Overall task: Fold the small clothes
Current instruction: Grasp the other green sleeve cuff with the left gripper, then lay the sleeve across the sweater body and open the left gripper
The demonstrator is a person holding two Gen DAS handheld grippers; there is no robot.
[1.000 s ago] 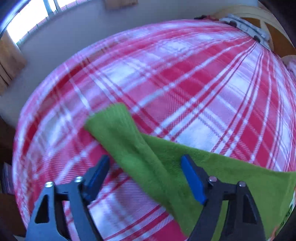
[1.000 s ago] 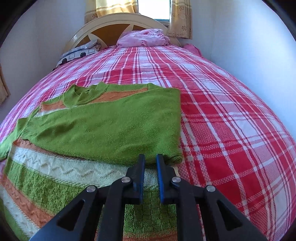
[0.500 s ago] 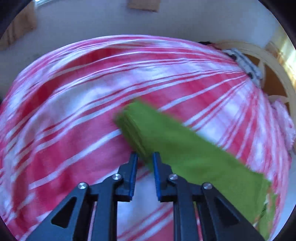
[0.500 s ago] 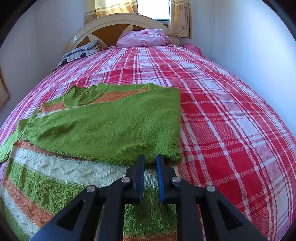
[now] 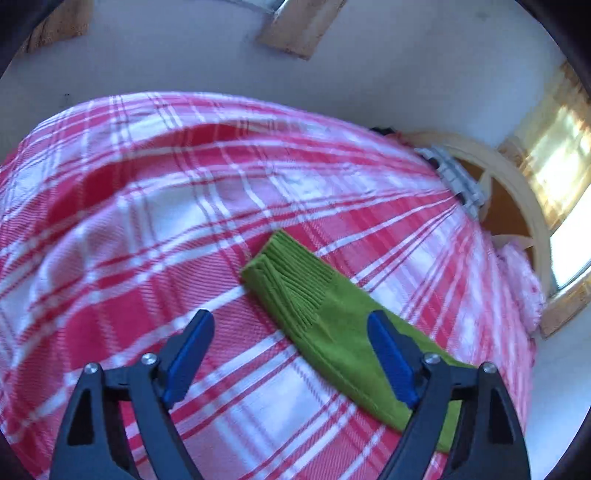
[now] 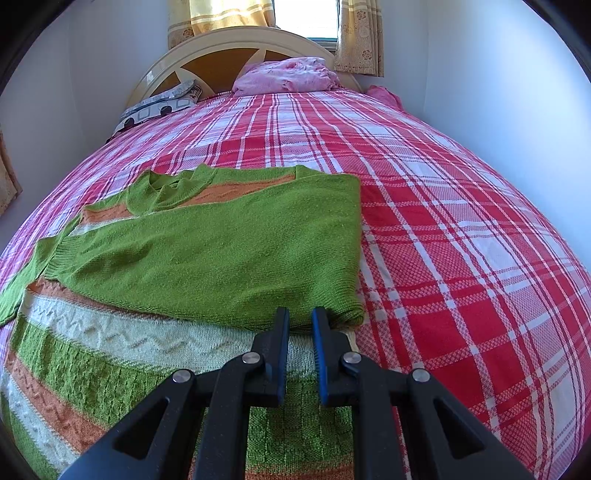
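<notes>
A green knit sweater (image 6: 221, 254) with orange and cream stripes lies on the red plaid bed (image 6: 461, 236). Its right sleeve is folded across the body. The left sleeve (image 5: 314, 306) lies flat and stretched out on the bedspread in the left wrist view, ribbed cuff toward the far side. My left gripper (image 5: 291, 343) is open and empty, hovering just above the sleeve near the cuff. My right gripper (image 6: 300, 332) has its jaws nearly together with a narrow gap, holding nothing, above the sweater's striped lower body at the folded sleeve's edge.
A cream and brown headboard (image 6: 221, 55) stands at the far end with a pink pillow (image 6: 288, 75) and a patterned pillow (image 6: 159, 107). White walls flank the bed on both sides. A curtained window (image 6: 306, 18) is behind the headboard.
My left gripper, which was shut on the sleeve half a second ago, has opened and the sleeve now lies flat on the bed. The right gripper has not moved.
</notes>
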